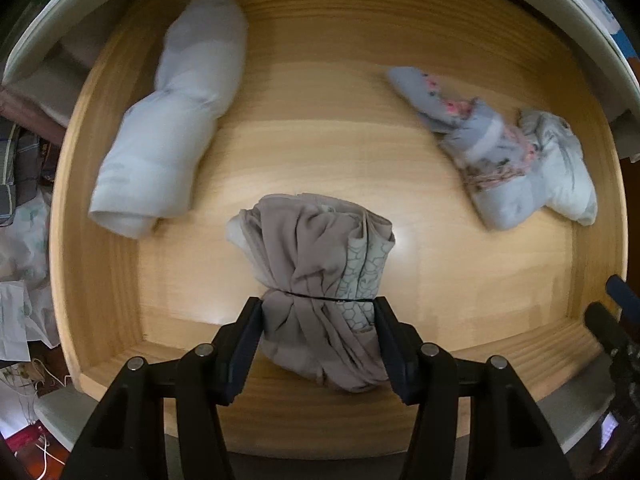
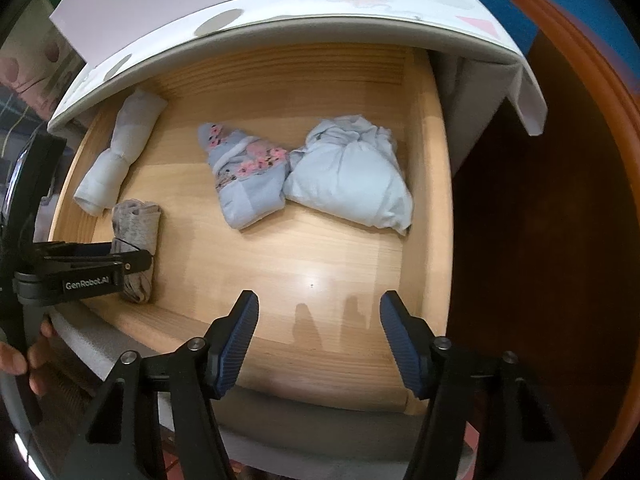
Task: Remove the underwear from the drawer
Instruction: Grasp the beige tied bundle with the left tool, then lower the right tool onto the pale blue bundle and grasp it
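Left gripper (image 1: 318,312) pinches the taupe rolled underwear (image 1: 316,280) across its middle, near the wooden drawer's (image 1: 500,280) front-left corner; its roll runs front-to-back. Right gripper (image 2: 318,320) hovers spread, empty, farther off.

The wooden drawer (image 2: 320,280) stood open. The left gripper (image 2: 132,260) clasped a grey bundle (image 2: 138,224) at its near left; the right gripper (image 2: 318,316) hung spread over bare wood.

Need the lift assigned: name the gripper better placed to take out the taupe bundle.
Left gripper: its fingers already clamp the taupe bundle. The right gripper hangs open over bare drawer floor.
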